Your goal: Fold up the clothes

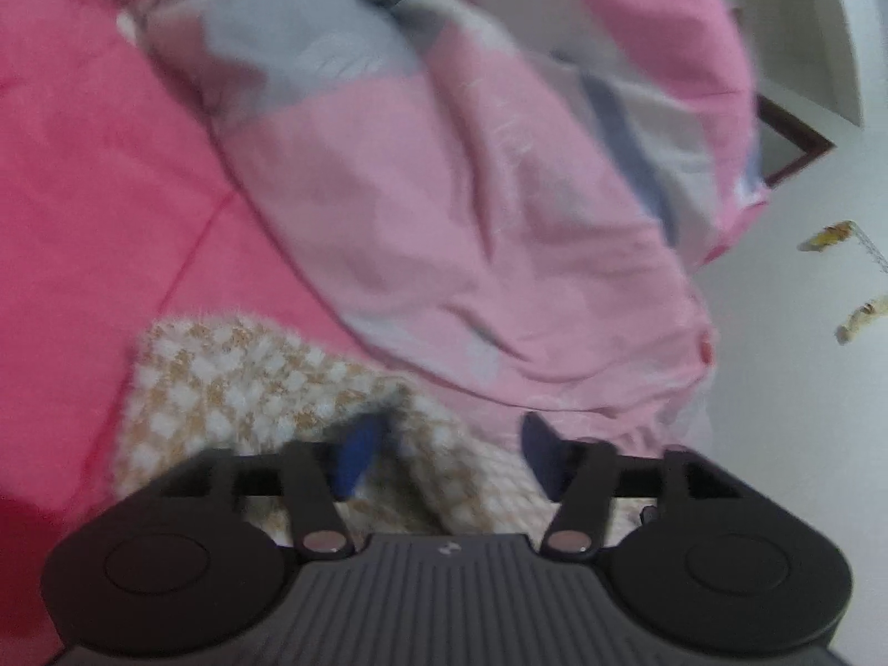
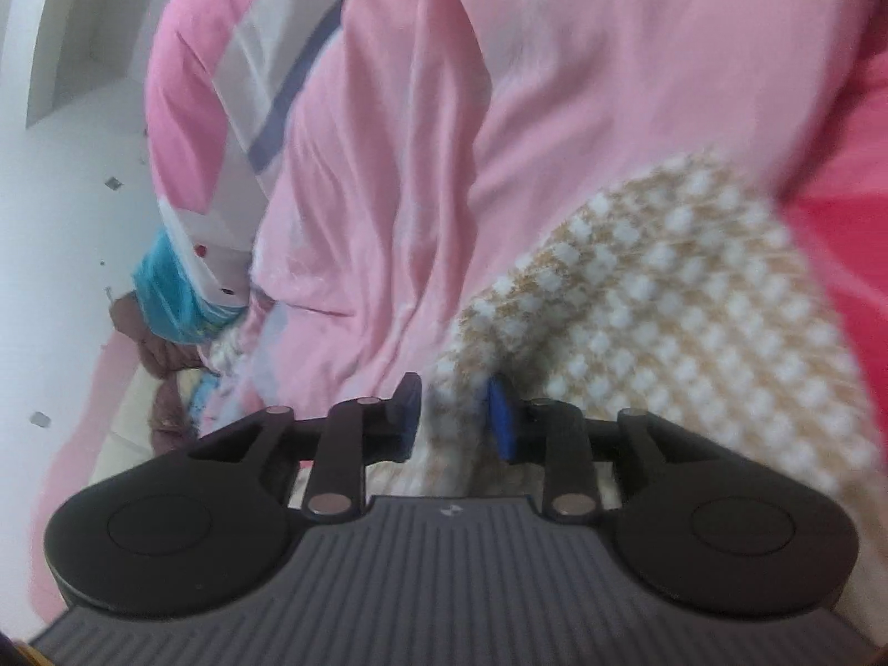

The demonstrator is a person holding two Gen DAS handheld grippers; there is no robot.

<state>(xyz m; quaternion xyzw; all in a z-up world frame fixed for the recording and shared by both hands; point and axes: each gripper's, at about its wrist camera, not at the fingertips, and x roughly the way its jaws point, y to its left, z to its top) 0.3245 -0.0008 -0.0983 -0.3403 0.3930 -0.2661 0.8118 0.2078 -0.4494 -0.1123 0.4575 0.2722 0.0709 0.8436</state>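
Observation:
A fuzzy beige-and-white checked knit garment (image 1: 233, 388) lies on a bed, against a bunched pink quilt. My left gripper (image 1: 448, 455) hangs over its near edge with the jaws wide apart. A raised fold of the knit sits between them, the left pad half buried in it and the right pad clear of it. In the right wrist view the same knit garment (image 2: 666, 305) spreads to the right. My right gripper (image 2: 455, 413) has its blue pads close together, with a narrow fold of the garment's edge pinched between them. Both views are blurred.
A bunched pink quilt (image 1: 472, 222) with grey and white patches fills the middle, over a deep pink sheet (image 1: 83, 194). White floor (image 1: 805, 388) with small wrappers (image 1: 827, 236) lies at the right. A blue bag (image 2: 166, 288) and a brown cloth (image 2: 161, 355) lie beside the bed.

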